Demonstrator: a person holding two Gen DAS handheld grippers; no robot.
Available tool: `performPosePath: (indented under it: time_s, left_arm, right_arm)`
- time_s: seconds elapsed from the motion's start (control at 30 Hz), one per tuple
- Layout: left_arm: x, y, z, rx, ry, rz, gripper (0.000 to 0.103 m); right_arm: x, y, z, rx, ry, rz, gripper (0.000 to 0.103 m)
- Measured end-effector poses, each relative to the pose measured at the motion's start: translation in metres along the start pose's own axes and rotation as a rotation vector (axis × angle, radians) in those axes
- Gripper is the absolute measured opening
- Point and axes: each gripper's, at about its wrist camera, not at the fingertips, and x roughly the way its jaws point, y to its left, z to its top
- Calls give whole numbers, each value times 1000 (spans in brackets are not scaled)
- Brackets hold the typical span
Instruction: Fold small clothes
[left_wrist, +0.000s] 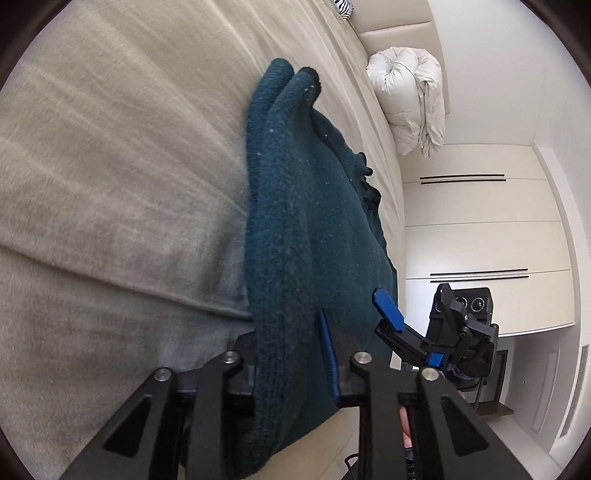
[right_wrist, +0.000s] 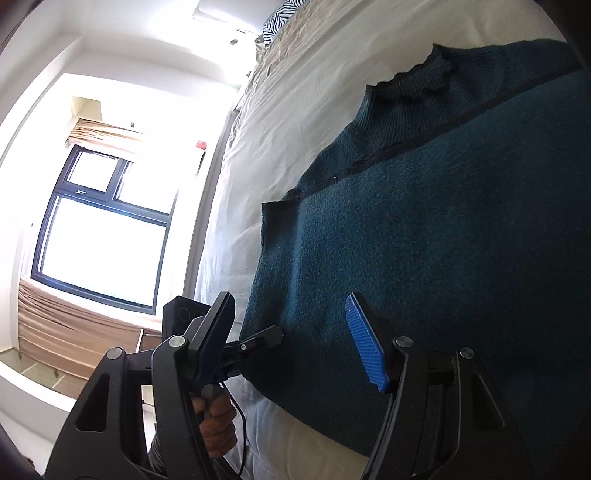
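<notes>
We see one teal sweater (left_wrist: 314, 229) lying on one bed (left_wrist: 110, 184). Our left gripper (left_wrist: 291, 362) has its jaws clamped on the sweater's near edge. Our right gripper (right_wrist: 295, 347) hovers over it, jaws half open, empty.

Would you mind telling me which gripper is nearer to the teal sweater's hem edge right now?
Left. The left gripper has its jaws closed on the teal sweater at its hem edge, while the right gripper hovers open above the sweater's body, not gripping it.
</notes>
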Motion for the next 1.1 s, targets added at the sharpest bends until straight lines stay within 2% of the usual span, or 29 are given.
performPosePath:
  time_s: [0.13,0.27,0.4,0.53,0.63,0.7,0.83,0.87,0.93,0.97,1.03,1.1]
  left_arm:
    - [-6,3,1,-13,-22,-23,16]
    - [-10,-15,4,23,-44,-20,14]
    - [-12,-53,4,100,-57,-6,14]
    - [0,-111,0,213,-49,28,14]
    - [27,-160,-8,312,-25,40,14]
    - [58,-189,-18,391,2,73,14]
    - [135,-206,-42,449,104,94,15]
    - [152,-204,-45,447,126,97,16]
    - [182,-196,-53,435,176,117,31]
    - [192,-192,-57,433,199,122,44]
    - [194,-190,-66,444,215,103,50]
    - [185,-194,-72,478,210,89,62]
  right_arm:
    - [27,-16,11,36,51,-31,61]
    - [22,-27,16,64,38,34,60]
    - [-5,-36,19,97,6,97,61]
    - [-52,-58,30,158,-76,188,63]
    - [-91,-78,38,196,-126,249,65]
    - [-113,-93,42,216,-157,273,68]
    - [-151,-137,43,295,-218,301,73]
    - [-157,-147,41,313,-230,306,73]
    - [-166,-165,39,349,-239,322,72]
    - [-168,-171,37,359,-238,337,72]
    - [-171,-177,37,360,-234,340,72]
    - [-171,-178,39,349,-221,337,72]
